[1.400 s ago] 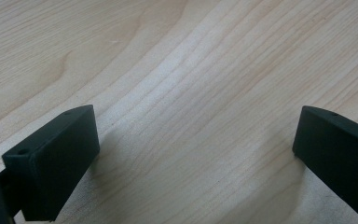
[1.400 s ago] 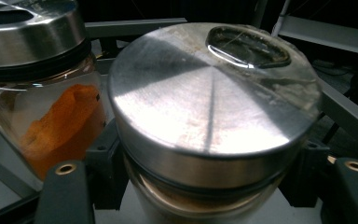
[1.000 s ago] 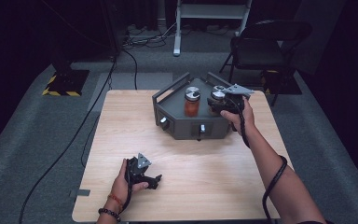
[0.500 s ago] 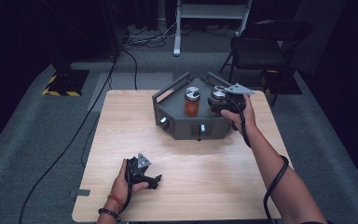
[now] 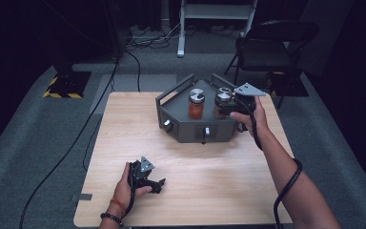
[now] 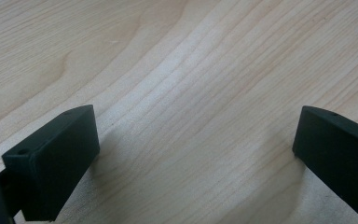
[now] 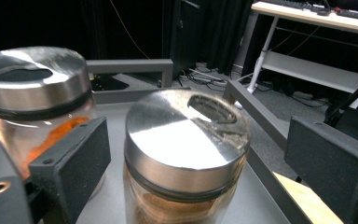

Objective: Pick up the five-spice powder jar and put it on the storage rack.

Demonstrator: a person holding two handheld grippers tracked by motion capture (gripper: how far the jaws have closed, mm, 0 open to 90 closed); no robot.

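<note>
Little shifted on the table (image 5: 124, 114) since before; right hand-held gripper (image 7: 200, 154) just opened, straddling brown spice jar (image 7: 186, 154) in grey tray (image 5: 190, 131) without pressing. Best withdrawn straight back, clear of orange jar (image 7: 37, 98). Left hand-held gripper (image 6: 196, 144) open, empty.

Orange jar (image 7: 37, 116) beside tool's (image 7: 196, 158) left

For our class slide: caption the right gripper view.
Right gripper, jaws just opened, straddles a steel-lidded spice jar on the grey tray.

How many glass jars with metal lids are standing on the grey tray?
2: the orange-filled jar at the tray's middle, and the brown-filled jar to its right, between the open right gripper's jaws.
</note>
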